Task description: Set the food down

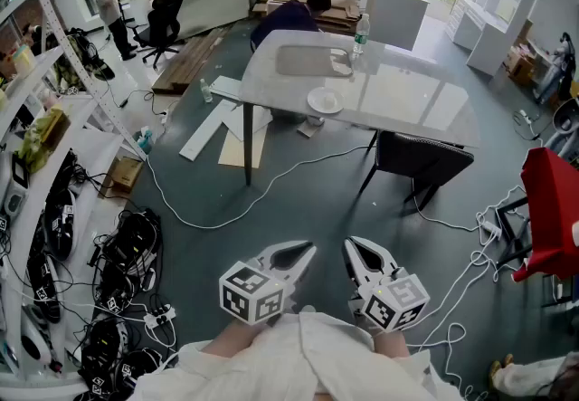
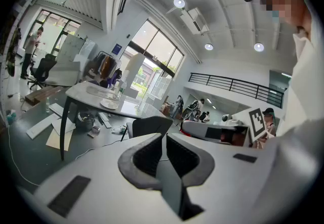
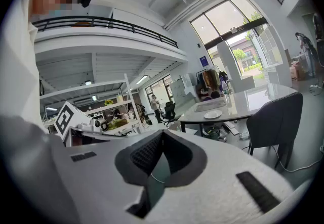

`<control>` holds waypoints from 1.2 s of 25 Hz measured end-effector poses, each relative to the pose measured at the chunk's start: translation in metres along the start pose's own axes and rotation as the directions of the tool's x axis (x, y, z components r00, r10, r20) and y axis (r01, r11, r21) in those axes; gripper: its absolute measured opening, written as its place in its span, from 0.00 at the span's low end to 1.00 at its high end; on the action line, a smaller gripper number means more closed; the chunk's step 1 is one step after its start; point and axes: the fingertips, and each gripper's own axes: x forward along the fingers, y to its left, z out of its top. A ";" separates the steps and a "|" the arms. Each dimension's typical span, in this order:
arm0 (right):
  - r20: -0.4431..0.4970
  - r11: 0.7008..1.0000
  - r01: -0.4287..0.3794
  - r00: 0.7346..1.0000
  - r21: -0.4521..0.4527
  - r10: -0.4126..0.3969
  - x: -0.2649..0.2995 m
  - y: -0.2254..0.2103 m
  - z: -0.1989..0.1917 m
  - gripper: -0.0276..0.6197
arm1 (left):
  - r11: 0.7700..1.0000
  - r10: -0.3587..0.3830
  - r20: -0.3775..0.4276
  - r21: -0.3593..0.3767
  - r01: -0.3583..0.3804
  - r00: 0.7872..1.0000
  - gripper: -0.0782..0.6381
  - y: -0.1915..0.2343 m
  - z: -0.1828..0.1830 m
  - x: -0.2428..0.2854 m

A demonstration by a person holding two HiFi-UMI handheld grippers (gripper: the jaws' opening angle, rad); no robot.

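The left gripper [image 1: 306,252] has its two white fingers pressed together at the tips, and its own view [image 2: 163,136] shows only the dark ribbed pads [image 2: 147,154] facing each other with nothing held between them. The right gripper [image 1: 351,246] is likewise closed, its pads [image 3: 146,153] meeting tip to tip in the right gripper view [image 3: 161,134], and nothing is pinched there either. Both are held side by side, close to the person's body, above the grey floor. Well ahead of both sets of fingertips stands a large, glossy, pale grey table with dark legs [image 1: 407,96]. On its near edge, roughly in line with the gap between the two grippers, sits a small round white plate [image 1: 325,101]. It appears up and left of the left fingers [image 2: 109,103] and up and right of the right fingers [image 3: 212,114]. Whether any food lies on it is too small to tell. Beyond the plate lies a shallow rectangular grey tray [image 1: 308,61], its contents unclear, and a clear plastic bottle [image 1: 360,35] stands just past the tray's right end. A dark chair [image 1: 425,159] is tucked under the table, ahead and right of the right fingers.
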 end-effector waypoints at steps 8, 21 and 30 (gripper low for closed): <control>-0.004 0.999 0.037 0.999 -0.005 -0.037 -0.006 -0.012 0.001 0.05 | 1.000 -0.008 -0.028 0.018 0.009 1.000 0.16 -0.012 -0.003 0.000; -0.090 0.990 -0.016 0.996 -0.139 0.003 -0.017 -0.009 -0.030 0.05 | 0.995 0.039 0.005 -0.089 -0.038 0.999 0.16 -0.007 -0.022 0.013; -0.135 0.997 -0.057 0.990 -0.059 0.049 -0.035 -0.017 -0.061 0.05 | 0.990 0.025 -0.046 -0.139 -0.031 0.999 0.16 -0.031 -0.062 0.031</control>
